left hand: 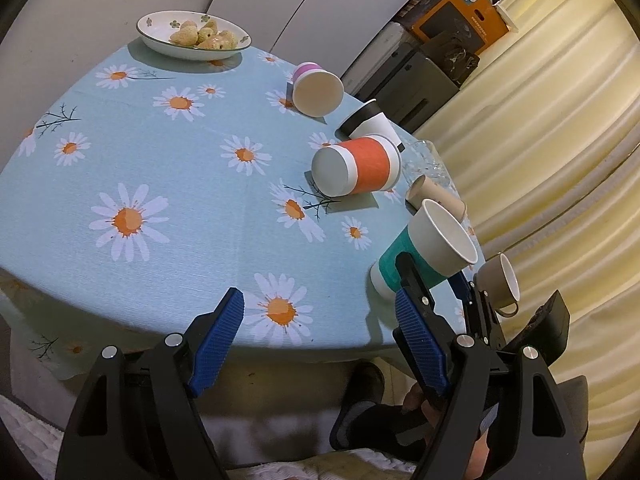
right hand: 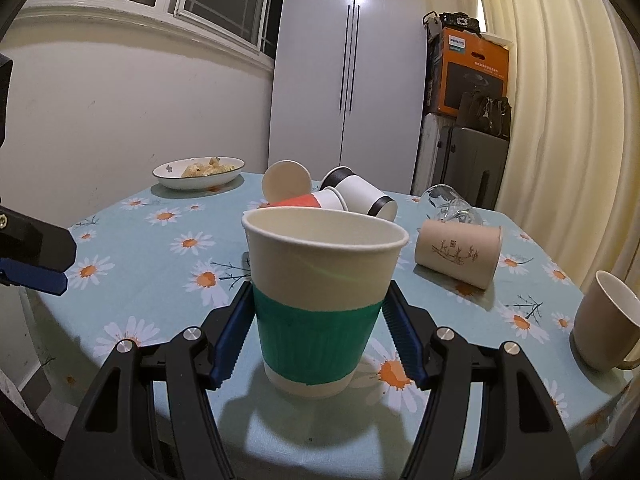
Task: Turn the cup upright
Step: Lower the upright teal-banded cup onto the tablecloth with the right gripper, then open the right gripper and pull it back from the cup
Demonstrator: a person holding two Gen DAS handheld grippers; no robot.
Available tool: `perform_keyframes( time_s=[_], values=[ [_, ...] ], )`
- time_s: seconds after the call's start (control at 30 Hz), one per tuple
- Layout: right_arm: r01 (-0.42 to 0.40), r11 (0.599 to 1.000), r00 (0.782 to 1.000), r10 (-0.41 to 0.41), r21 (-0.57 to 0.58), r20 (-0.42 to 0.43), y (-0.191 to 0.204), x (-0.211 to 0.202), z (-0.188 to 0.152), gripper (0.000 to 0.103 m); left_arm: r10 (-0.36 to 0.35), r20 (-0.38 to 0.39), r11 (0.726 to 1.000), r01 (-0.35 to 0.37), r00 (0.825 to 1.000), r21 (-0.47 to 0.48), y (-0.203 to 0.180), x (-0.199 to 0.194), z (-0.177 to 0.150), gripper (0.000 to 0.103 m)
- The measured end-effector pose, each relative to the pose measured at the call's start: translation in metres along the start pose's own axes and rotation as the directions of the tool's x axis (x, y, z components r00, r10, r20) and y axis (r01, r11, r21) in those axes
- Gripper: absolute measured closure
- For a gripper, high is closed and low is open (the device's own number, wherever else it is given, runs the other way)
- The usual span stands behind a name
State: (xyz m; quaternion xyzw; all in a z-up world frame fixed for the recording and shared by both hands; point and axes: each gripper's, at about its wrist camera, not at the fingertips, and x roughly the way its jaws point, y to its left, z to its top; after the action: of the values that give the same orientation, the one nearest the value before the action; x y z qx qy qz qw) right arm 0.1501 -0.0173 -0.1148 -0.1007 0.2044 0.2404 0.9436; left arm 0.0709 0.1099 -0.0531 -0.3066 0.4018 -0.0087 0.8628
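Observation:
A paper cup with a green band (right hand: pixel 320 304) stands mouth up between my right gripper's (right hand: pixel 318 312) blue pads, which press its sides; its base is at or just above the tablecloth. In the left wrist view the same cup (left hand: pixel 424 250) shows at the table's right edge, held by the right gripper (left hand: pixel 430 280). My left gripper (left hand: pixel 320 308) is open and empty over the near table edge. An orange-banded cup (left hand: pixel 360 166), a pink cup (left hand: pixel 316 88), a black-and-white cup (left hand: pixel 368 122) and a beige printed cup (right hand: pixel 458 254) lie on their sides.
A round table with a daisy tablecloth (left hand: pixel 160 168). A bowl of food (left hand: pixel 194 36) sits at the far side. A clear glass (right hand: pixel 450 204) lies on its side. A beige mug (right hand: pixel 604 320) stands upright at the right edge. Curtains hang to the right.

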Motion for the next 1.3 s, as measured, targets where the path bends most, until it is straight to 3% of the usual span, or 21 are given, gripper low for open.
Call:
perform_keyframes(
  time_s=[0.33, 0.73, 1.3],
  values=[
    [0.000, 1.000, 1.000, 0.000, 0.009, -0.023, 0.000, 0.000, -0.001, 0.038, 0.035, 0.005, 0.999, -0.035, 0.999, 0.018, 0.000, 0.001, 0.000, 0.027],
    [-0.002, 0.999, 0.999, 0.004, 0.039, -0.033, -0.005, -0.003, 0.001, 0.025, 0.044, 0.007, 0.999, -0.044, 0.999, 0.016, 0.002, 0.002, 0.000, 0.027],
    [-0.030, 0.997, 0.999, 0.031, 0.065, -0.020, -0.012, -0.044, 0.005, 0.016, 0.055, 0.045, 0.998, -0.055, 0.997, 0.010, 0.006, -0.009, 0.001, 0.027]
  ],
)
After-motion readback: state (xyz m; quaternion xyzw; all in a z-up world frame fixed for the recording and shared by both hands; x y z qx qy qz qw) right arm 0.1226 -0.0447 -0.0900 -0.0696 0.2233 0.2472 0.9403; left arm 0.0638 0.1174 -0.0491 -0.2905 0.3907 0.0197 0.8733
